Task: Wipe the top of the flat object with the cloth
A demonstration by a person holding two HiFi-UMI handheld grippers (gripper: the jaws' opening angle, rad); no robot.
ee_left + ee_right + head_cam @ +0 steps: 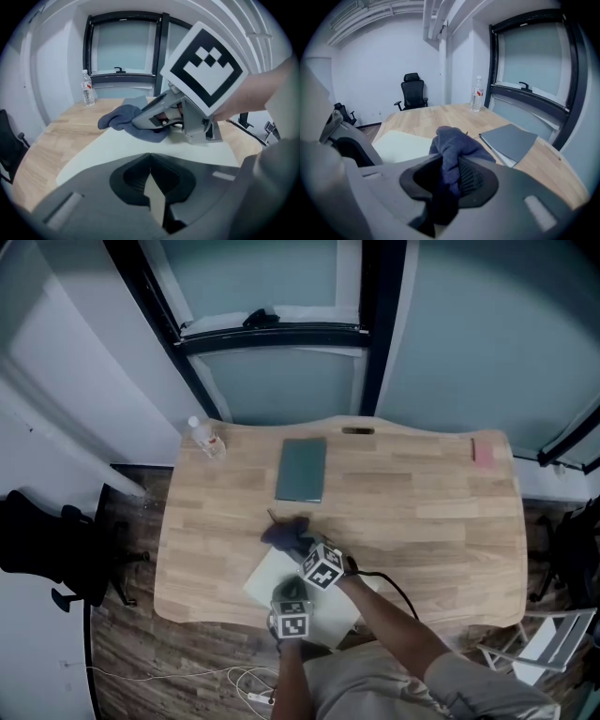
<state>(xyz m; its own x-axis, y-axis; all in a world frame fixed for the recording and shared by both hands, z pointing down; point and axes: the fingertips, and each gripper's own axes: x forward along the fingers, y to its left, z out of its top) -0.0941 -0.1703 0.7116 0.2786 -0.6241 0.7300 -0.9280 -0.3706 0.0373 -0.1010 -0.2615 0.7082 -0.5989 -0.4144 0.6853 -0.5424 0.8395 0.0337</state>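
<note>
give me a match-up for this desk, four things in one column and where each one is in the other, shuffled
Things:
1. water bottle
2. grey notebook
3. pink object
4. blue cloth

Places:
A. held in the right gripper, clamped between its jaws
B. far left corner of the desk
C. far right corner of the desk
D. middle of the desk's far side

Pairs: 1-B, 2-D, 3-C, 4-A
</note>
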